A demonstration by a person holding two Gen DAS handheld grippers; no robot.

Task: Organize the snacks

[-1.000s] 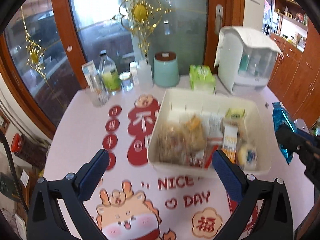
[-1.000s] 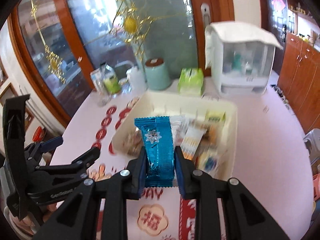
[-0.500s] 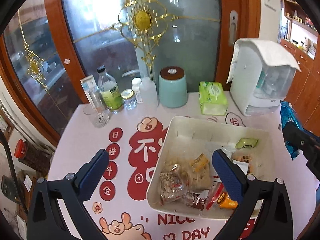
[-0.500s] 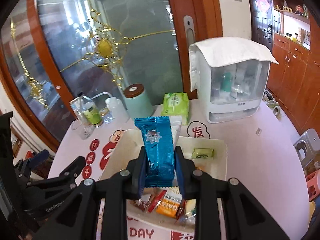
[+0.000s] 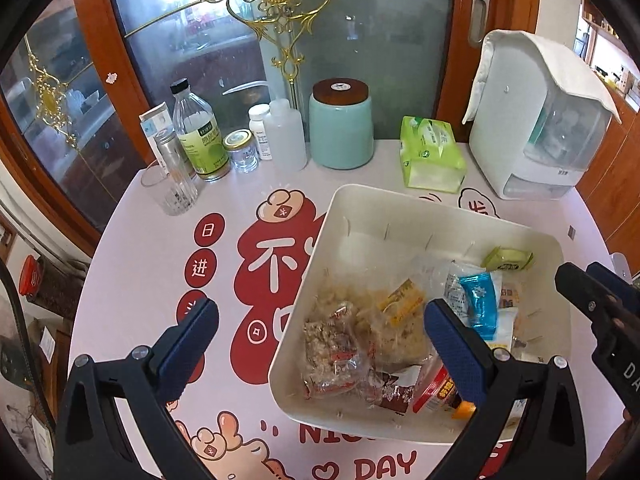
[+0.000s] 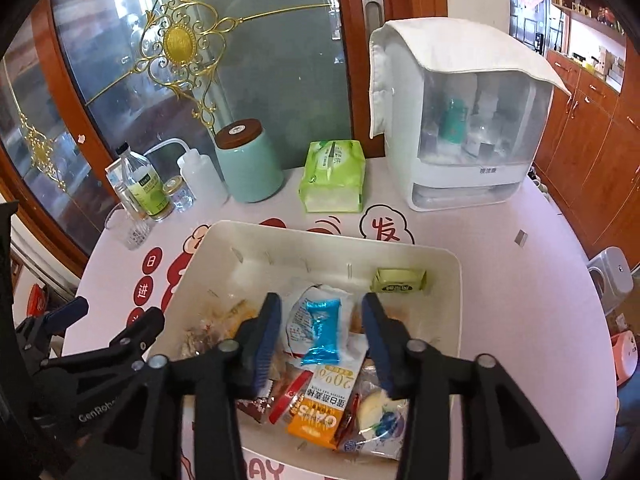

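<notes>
Right gripper (image 6: pixel 318 334), jaws just opening, is releasing blue snack packet (image 6: pixel 321 330) into white bin (image 6: pixel 454 276); next, withdrawing; left gripper (image 5: pixel 320 338) hanging open, empty.

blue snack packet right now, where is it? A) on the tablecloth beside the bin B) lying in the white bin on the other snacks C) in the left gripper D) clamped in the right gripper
B: the blue snack packet lies on the other wrappers inside the white bin; the right gripper has just been opening, its fingers standing clear on both sides of the packet.
</notes>
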